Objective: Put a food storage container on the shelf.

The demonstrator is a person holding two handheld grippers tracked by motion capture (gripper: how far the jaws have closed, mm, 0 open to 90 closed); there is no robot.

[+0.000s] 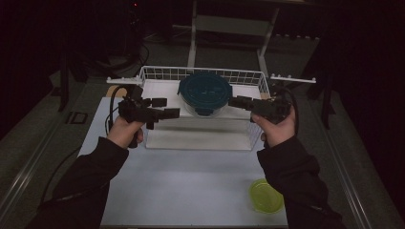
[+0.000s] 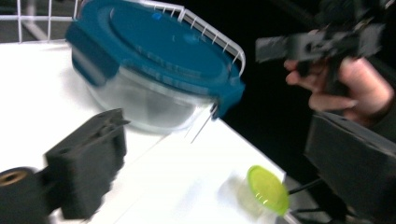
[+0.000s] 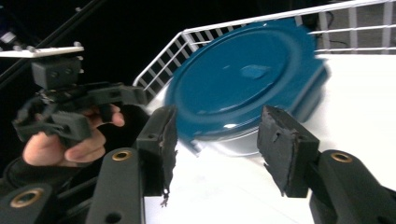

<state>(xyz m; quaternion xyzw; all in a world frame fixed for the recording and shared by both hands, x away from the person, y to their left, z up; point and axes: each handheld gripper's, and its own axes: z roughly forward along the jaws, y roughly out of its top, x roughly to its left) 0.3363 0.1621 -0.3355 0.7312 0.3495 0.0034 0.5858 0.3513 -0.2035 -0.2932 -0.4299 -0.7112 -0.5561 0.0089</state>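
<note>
White table [image 1: 191,186], green lid [image 1: 266,195] nearby

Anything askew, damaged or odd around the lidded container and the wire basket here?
The right claw has ragged, torn-looking pads. The glass container with the blue lid sits level in the white wire basket, lid on, nothing spilled. A green-lidded cup stands apart near the table's front edge.

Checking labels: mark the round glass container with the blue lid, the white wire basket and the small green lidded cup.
Round glass container with blue lid [image 1: 205,88], high view, lid centre.
White wire basket [image 1: 165,73], high view, back wall.
Small green lidded cup [image 1: 265,194], high view, lid centre.
</note>
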